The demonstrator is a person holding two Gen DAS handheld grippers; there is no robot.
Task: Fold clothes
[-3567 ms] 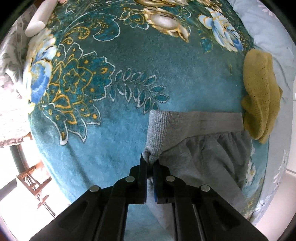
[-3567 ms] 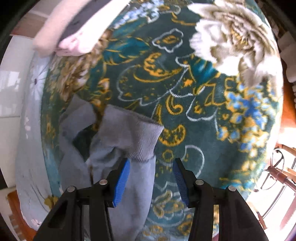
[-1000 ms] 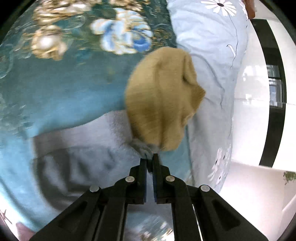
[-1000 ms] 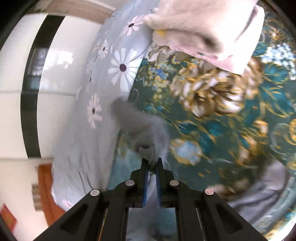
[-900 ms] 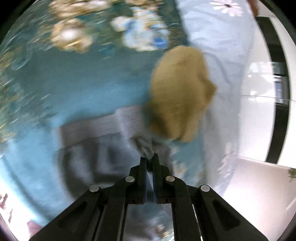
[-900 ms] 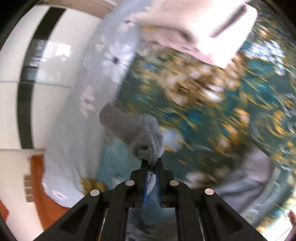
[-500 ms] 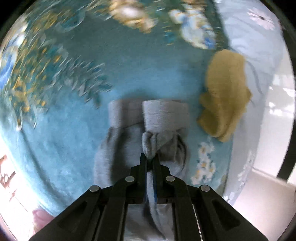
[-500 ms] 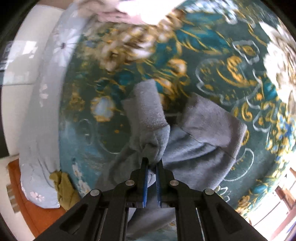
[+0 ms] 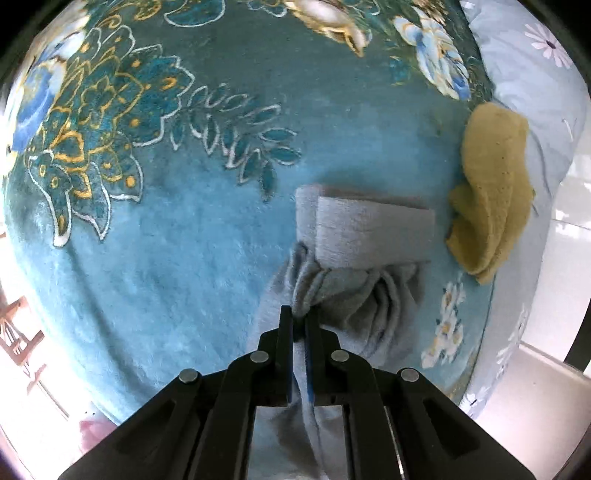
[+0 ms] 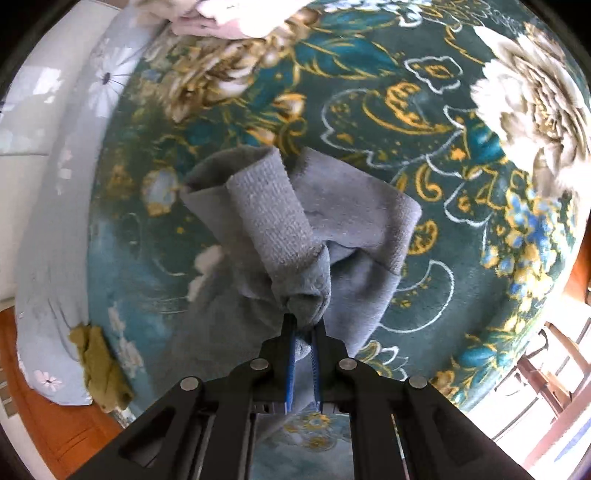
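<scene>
Grey pants [image 9: 354, 258] lie on a teal floral blanket [image 9: 177, 240], with the ribbed waistband [image 9: 373, 232] folded over onto itself. My left gripper [image 9: 300, 317] is shut on a bunched fold of the grey fabric just below the waistband. In the right wrist view the same pants [image 10: 354, 236] show the waistband [image 10: 269, 214] doubled over the other half. My right gripper [image 10: 303, 325] is shut on a bunched grey fold at the near end of that waistband.
A crumpled mustard-yellow garment [image 9: 491, 184] lies right of the pants, on the edge of a light blue daisy-print quilt [image 9: 532, 92]; it also shows in the right wrist view [image 10: 99, 369]. A folded pink and white pile [image 10: 221, 18] sits at the far edge. Wooden furniture [image 10: 554, 373] stands beyond the bed.
Both grippers carried their waistband ends across and down, so the pants now lie folded in half lengthwise on the blanket. Both stay shut on the fabric.
</scene>
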